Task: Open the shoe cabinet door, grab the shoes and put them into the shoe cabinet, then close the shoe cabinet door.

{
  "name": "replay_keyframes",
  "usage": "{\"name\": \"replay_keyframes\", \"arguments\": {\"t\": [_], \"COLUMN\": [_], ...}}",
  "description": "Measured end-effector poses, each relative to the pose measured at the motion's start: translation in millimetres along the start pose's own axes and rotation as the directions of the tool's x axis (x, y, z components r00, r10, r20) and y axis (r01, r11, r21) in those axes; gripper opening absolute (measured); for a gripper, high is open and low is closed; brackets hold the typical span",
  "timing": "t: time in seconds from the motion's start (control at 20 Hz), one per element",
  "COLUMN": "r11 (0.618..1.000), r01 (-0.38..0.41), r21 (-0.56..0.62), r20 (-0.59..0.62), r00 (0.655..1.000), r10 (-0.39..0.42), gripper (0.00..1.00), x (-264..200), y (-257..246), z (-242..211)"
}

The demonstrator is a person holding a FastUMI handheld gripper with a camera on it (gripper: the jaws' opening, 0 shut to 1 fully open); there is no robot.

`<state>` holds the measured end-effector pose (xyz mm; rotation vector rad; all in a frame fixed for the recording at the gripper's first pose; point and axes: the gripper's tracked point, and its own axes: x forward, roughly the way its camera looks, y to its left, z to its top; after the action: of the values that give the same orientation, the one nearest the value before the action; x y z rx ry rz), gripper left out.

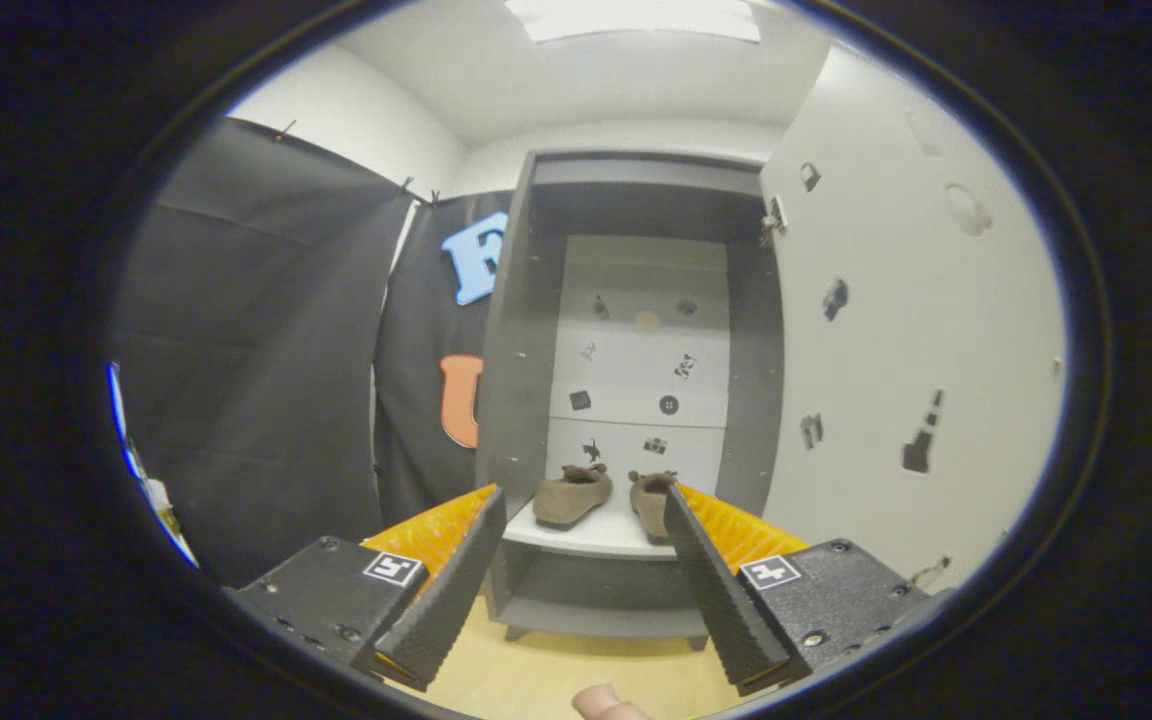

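So the shoe cabinet (636, 200) is standing wide open here, and its white door (896, 330) is swung out to the right, with little dark stickers dotted across its inner face. Same kind of stickers show on the pale back panel inside.

Both shoes are already in there, sitting on the white shelf (586, 535) low down in the cabinet. They're brown, slipper-type things. The left shoe (573, 495) lies with its long axis running front to back but slanted a bit, the nearer end drifting left and the far end angling in toward the back panel. The right shoe (652, 500) also runs roughly front to back, and part of it is hidden behind the right finger. Hard to say which end is toe or heel on either one. The two sit near each other but apart, with a gap of shelf between them.

The gripper (586, 515) is spread wide, holding nothing, fingers well short of the shelf with the shoes showing between and just beyond the tips. Light wood floor (546, 675) runs under the cabinet, and a fingertip (608, 703) of the person's pokes in below the fingers.
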<state>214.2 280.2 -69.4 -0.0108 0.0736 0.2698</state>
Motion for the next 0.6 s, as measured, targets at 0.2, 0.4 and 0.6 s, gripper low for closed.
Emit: {"name": "replay_keyframes", "arguments": {"t": [0.2, 0.4, 0.6], "r11": [1.0, 1.0, 1.0], "r01": [-0.028, -0.029, -0.026], "r21": [0.015, -0.004, -0.006], "r20": [-0.027, -0.002, 0.015], "r00": [0.999, 1.0, 1.0], "r10": [0.028, 0.029, 0.026], "gripper": [1.0, 1.0, 1.0], "x": [-80, -134, -174], "y": [5, -20, -57], "z": [-10, 0, 8]}}
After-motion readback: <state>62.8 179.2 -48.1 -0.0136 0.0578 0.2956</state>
